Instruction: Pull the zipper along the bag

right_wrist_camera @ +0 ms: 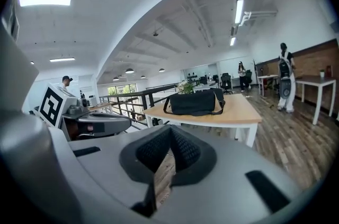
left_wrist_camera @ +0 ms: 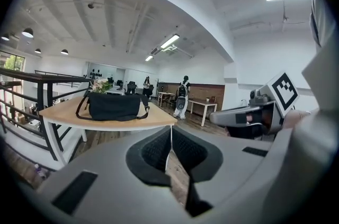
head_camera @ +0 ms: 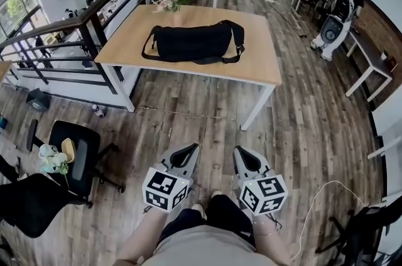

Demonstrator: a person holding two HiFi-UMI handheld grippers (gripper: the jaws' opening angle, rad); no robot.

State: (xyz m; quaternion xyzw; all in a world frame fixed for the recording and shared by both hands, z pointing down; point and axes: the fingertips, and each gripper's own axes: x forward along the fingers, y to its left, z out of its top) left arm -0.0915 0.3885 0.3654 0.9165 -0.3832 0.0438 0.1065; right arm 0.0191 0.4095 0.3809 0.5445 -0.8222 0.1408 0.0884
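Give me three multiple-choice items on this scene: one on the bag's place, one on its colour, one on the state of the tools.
1. Where is the bag relative to the table?
A. under it
B. on top, near the middle
C. hanging off its edge

2. What colour is the bag?
A. black
B. red
C. white

3. How are the left tool and right tool?
A. both open
B. shut on the bag
C. both shut, empty

Answers:
1 B: the head view shows it lying on the tabletop.
2 A: it is black in every view.
3 C: each tool's own view shows its jaws together with nothing between them, far from the bag.
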